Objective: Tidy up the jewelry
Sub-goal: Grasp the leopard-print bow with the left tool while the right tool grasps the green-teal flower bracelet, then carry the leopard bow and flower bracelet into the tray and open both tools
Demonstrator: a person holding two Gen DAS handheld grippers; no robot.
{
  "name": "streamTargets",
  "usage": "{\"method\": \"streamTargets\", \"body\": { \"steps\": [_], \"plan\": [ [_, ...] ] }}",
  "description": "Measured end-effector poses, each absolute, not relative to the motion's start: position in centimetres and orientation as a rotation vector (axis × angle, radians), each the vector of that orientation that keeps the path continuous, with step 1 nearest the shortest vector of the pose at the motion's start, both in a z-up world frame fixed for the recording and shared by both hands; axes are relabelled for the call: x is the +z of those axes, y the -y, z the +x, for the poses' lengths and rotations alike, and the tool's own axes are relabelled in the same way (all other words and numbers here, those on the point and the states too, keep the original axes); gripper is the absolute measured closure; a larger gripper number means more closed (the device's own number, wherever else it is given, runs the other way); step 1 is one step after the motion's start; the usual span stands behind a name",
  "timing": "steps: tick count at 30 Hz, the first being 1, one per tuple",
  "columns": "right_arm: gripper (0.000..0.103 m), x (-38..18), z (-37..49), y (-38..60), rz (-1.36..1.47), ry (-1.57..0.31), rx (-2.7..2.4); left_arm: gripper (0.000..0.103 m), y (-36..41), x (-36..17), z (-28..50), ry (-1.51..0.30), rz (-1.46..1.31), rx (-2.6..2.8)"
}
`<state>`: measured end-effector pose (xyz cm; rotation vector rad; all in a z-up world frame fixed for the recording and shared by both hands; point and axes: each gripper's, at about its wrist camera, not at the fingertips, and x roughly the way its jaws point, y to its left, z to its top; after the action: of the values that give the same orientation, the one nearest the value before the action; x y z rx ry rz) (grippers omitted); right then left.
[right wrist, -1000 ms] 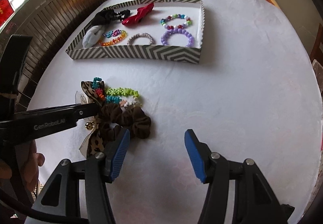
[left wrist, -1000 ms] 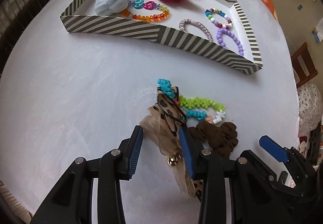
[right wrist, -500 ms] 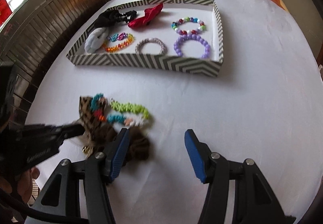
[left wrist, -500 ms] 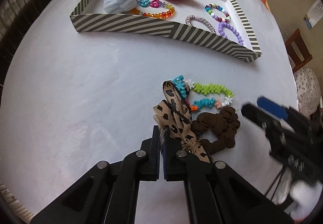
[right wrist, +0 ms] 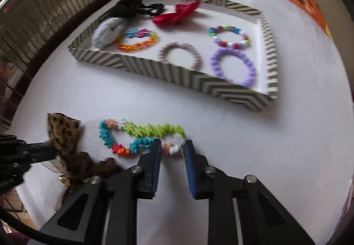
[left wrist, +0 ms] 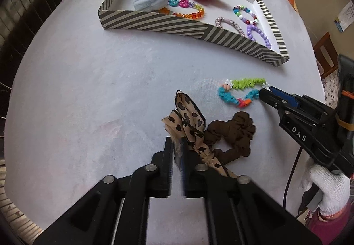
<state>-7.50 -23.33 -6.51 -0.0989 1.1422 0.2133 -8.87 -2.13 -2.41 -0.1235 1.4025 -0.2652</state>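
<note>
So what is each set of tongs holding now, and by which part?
Left tongs pinch the leopard-print bow by its sheer lower edge. Right tongs straddle the multicolor bracelet at its white end, not closed.

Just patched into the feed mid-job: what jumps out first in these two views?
The left gripper is clamped on a leopard-print bow at the near edge of the white table, beside a brown scrunchie. The right gripper has its jaws narrowed around one end of a multicolored coil bracelet. Farther back, a striped tray holds bracelets and hair ties.
</note>
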Motion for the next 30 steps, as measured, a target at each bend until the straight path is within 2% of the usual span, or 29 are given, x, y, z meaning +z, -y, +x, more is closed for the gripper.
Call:
{"method": "streamTargets", "body": {
  "steps": [1,3,6,8,15,18,19,30],
  "plan": [
    [0.083,-6.5,-7.6,24.1,-0.086,-1.148,0.204,0.087,2.3,-2.3,-8.9,-1.402,-0.132,-0.273],
    [0.083,-6.5,-7.8,25.4,-0.037,-1.152,0.203,0.076,2.5,-2.2,-8.9,-1.405,-0.17,-0.294],
    [0.077,-6.5,-8.1,26.8,0.041,-1.147,0.212,0.073,3.1,-2.5,-8.9,-1.417,-0.182,-0.285],
    [0.062,-6.3,-8.2,27.5,0.11,-1.137,0.225,0.073,3.6,-3.0,-8.7,-1.427,-0.177,-0.271],
    [0.061,-6.9,-7.1,26.7,0.058,-1.119,0.21,0.075,5.5,-4.1,-8.5,-1.433,-0.106,-0.219],
    [0.084,-7.0,-7.0,26.0,0.004,-1.1,0.216,0.098,6.1,-4.0,-8.5,-1.409,-0.071,-0.221],
    [0.091,-7.0,-7.0,26.0,0.01,-1.102,0.222,0.101,6.2,-4.0,-8.5,-1.405,-0.065,-0.225],
    [0.091,-1.3,-9.1,26.7,0.071,-0.993,0.269,0.103,5.8,-0.6,-8.4,-1.305,-0.03,-0.245]
  ]
}}
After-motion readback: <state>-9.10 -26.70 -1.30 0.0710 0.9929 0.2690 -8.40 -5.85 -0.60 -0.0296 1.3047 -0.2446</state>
